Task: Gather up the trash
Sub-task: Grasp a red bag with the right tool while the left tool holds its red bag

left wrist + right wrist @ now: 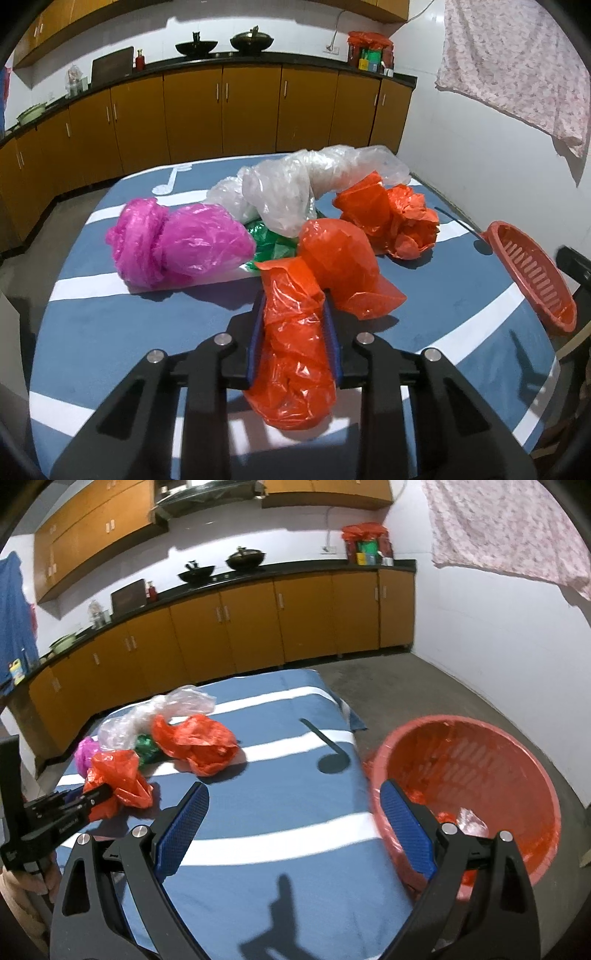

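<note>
Pinching a crumpled orange bag [295, 332], the left gripper [293, 314] is pressing its pads together on it; the right gripper [295, 830] is hanging spread wide beside the red basket [517, 760].

Kitchen: base cabinets [258, 624] with orange-brown doors run along the far wall under a black counter [295, 570], matching wall cabinets [92, 535] above, two dark woks [221, 566] on the counter. White walls [498, 638], grey concrete floor [406, 686], a pink floral cloth [517, 528] hanging at upper right. Near side is a table covered in a blue cloth with white stripes [288, 812], lit from overhead, hard shadows.
</note>
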A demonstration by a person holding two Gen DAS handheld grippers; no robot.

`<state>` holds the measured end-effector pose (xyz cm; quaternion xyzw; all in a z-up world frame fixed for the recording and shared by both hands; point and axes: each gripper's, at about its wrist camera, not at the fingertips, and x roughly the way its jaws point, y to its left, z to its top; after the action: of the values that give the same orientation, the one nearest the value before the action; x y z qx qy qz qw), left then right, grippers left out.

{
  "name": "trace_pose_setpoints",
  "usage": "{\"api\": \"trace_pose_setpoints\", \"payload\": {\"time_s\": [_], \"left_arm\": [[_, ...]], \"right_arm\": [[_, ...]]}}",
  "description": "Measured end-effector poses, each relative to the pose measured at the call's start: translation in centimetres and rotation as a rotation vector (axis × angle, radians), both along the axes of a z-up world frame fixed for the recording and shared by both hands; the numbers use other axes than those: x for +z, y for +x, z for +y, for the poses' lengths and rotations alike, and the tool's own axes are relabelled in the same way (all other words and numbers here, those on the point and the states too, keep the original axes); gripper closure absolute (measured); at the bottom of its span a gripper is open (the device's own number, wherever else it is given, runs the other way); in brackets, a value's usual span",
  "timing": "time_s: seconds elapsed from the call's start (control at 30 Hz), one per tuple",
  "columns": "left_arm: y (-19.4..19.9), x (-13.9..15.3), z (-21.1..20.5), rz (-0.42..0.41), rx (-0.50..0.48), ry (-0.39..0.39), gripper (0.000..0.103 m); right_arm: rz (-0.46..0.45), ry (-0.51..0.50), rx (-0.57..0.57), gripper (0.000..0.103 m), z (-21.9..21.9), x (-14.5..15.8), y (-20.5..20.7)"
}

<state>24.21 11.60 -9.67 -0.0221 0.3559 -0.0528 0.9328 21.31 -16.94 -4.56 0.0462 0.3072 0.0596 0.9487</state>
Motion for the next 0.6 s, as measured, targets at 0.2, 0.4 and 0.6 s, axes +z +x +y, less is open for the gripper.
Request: {"api": "trace_pose_setpoints", "payload": {"time_s": [0.2, 0.4, 0.6], "left_arm": [[-3.2, 2.1, 1.2, -0.081, 0.015, -0.001, 0.074], [-4.2, 4.3, 4.0, -0.141, 0.109, -0.029, 0.074], [-3.9, 5.5, 6.1, -0.184, 0.216, -0.043, 0.074]], "right_arm": [[0.026, 0.007, 0.083, 0.010, 3.3, -0.4, 3.0], [0.085, 0.027, 0.135, 0.010, 6.2, -1.9, 6.7], [0.114, -0.005, 0.180, 0.010, 8.9, -3.1, 10.5]]}}
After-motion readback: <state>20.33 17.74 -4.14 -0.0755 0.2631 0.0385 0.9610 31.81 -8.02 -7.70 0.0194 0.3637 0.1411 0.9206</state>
